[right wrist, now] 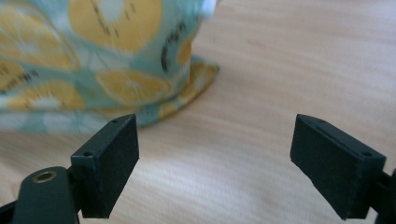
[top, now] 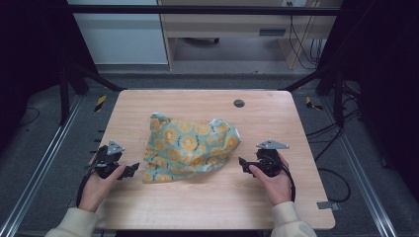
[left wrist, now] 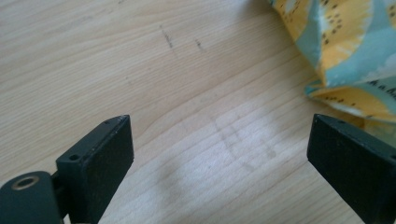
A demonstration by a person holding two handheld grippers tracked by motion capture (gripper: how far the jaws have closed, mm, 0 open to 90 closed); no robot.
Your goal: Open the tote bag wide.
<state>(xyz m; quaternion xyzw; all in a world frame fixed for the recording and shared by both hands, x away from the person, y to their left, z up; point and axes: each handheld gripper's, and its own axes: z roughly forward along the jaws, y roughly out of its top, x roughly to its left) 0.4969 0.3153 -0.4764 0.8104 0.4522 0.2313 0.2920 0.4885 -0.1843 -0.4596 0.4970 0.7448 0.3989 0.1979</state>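
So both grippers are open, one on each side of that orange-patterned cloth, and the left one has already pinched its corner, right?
Not quite. The left gripper holds nothing: in the left gripper view its open jaws frame bare table, with the cloth lying beyond them. The rest is right.

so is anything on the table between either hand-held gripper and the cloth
Nothing visible. Bare wood lies between the left hand-held gripper and the cloth, and between the right hand-held gripper and the cloth. Both stand open beside it.

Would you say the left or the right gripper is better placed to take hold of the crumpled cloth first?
Left, by a little. The left gripper sits open close beside the cloth, near its lower corner, which shows just past one jaw in the left gripper view. The right gripper, also open, has a slightly wider gap to the cloth's edge.
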